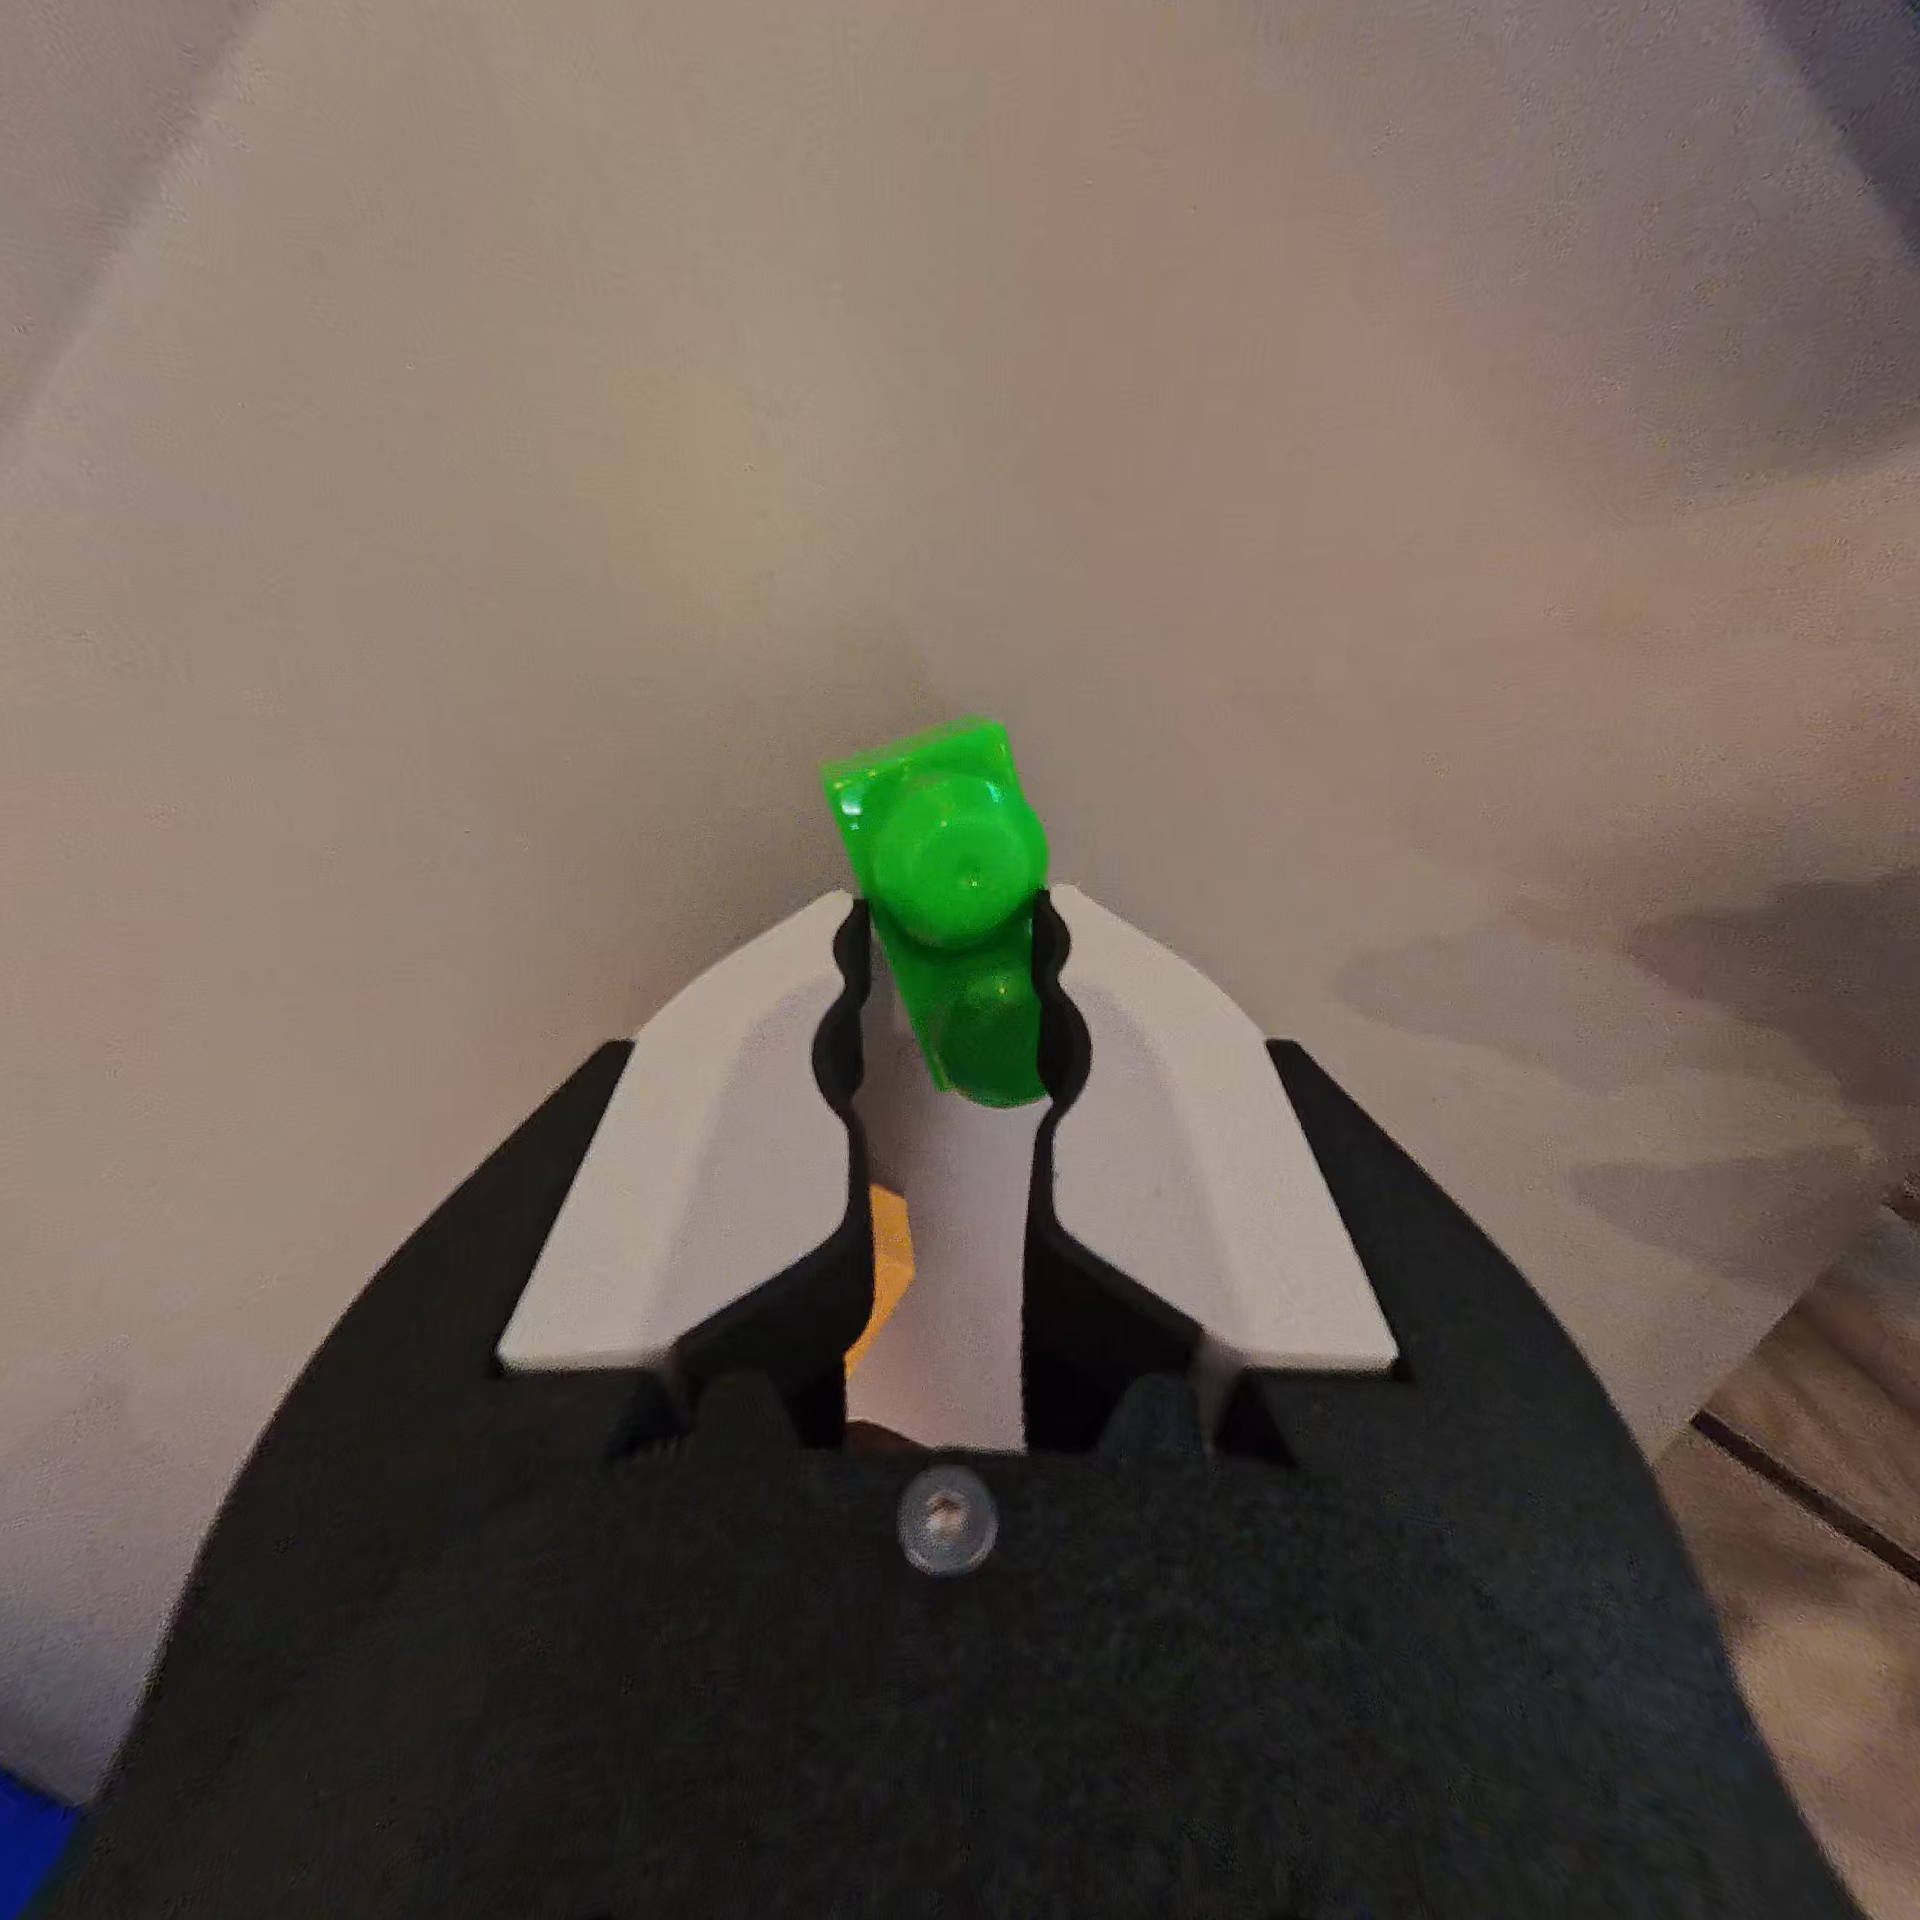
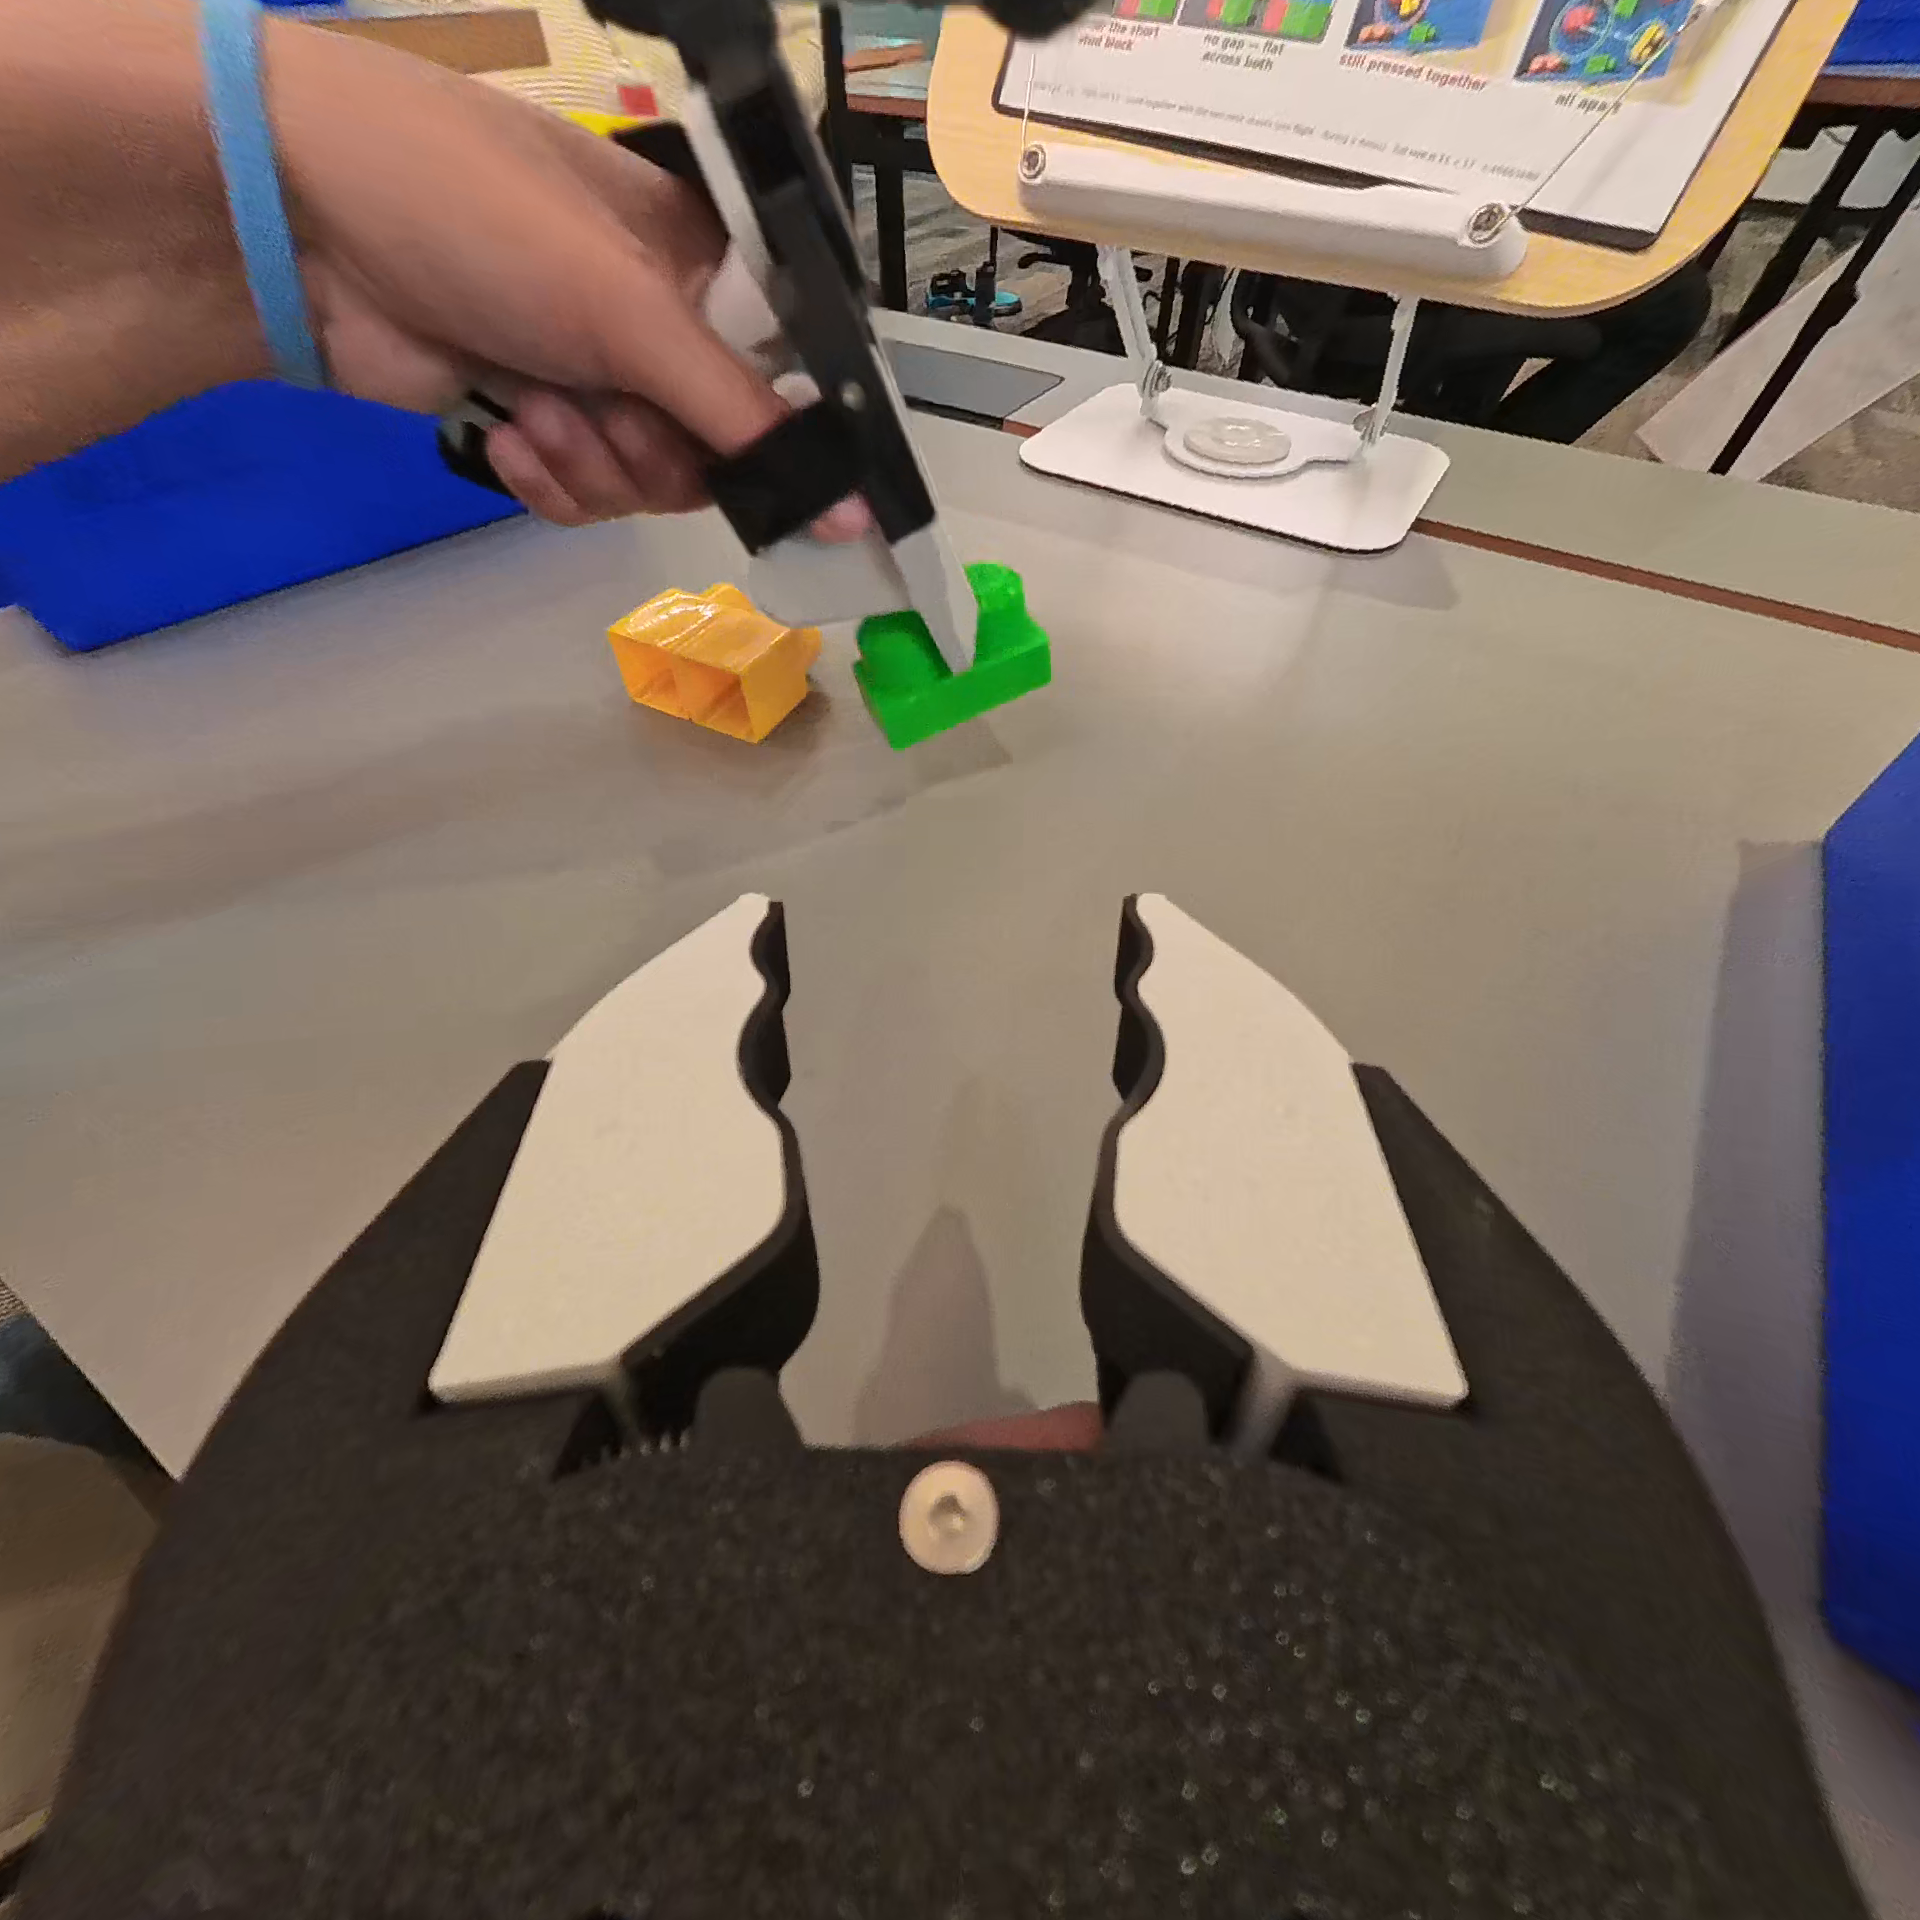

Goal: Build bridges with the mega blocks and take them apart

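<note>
One hand-held gripper (image 1: 948,914) around green block (image 1: 940,883)

My grippers (image 2: 951,914) have pebbled black bodies, a silver screw (image 2: 948,1517) at centre, and pale grey fingers (image 2: 644,1132) edged with wavy black pads. A light-blue wristband (image 2: 260,197) circles my left wrist.

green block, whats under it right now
The green block is shut in the left gripper over bare grey table; whether it touches is unclear. The yellow block lies beside it.

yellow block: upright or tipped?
Tipped. The yellow block lies on its side on the table, its hollow underside facing the right wrist camera.
</note>
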A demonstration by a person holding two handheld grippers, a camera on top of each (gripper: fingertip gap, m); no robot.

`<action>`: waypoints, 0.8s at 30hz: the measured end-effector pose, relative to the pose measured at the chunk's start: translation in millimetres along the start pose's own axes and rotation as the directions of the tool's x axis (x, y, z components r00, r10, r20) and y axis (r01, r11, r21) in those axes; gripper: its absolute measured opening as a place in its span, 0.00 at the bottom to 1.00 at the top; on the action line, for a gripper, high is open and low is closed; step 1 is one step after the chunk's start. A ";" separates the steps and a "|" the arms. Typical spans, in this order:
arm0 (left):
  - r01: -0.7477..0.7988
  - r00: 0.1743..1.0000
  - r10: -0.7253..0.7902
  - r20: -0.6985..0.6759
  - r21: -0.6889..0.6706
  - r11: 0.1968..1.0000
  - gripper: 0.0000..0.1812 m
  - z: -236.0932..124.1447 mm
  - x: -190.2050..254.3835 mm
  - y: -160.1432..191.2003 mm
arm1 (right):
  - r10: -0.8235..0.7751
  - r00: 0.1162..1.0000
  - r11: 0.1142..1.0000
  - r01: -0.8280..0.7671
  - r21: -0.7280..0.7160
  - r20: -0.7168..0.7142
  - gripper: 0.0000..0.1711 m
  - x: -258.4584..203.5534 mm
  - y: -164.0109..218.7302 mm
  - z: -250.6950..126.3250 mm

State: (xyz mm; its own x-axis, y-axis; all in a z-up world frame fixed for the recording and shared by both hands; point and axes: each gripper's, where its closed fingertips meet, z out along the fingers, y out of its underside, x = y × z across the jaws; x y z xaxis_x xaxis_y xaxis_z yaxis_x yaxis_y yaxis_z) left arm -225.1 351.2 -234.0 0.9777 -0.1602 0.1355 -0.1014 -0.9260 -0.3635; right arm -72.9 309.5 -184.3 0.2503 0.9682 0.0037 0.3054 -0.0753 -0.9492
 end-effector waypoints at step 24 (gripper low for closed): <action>0.096 0.991 -0.121 0.052 0.345 0.934 0.34 -53.9 2.5 16.3 | 0.016 1.000 1.000 -0.016 0.000 0.003 0.35 4.9 1.9 -2.7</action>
State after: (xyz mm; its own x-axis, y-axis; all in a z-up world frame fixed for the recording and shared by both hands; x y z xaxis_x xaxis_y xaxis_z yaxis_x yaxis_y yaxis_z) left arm -234.1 317.2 -189.9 0.9910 -0.0288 0.1309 0.0630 -0.7619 -0.6446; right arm -68.6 313.5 -185.2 0.2526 0.9675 -0.0119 0.3018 -0.0905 -0.9491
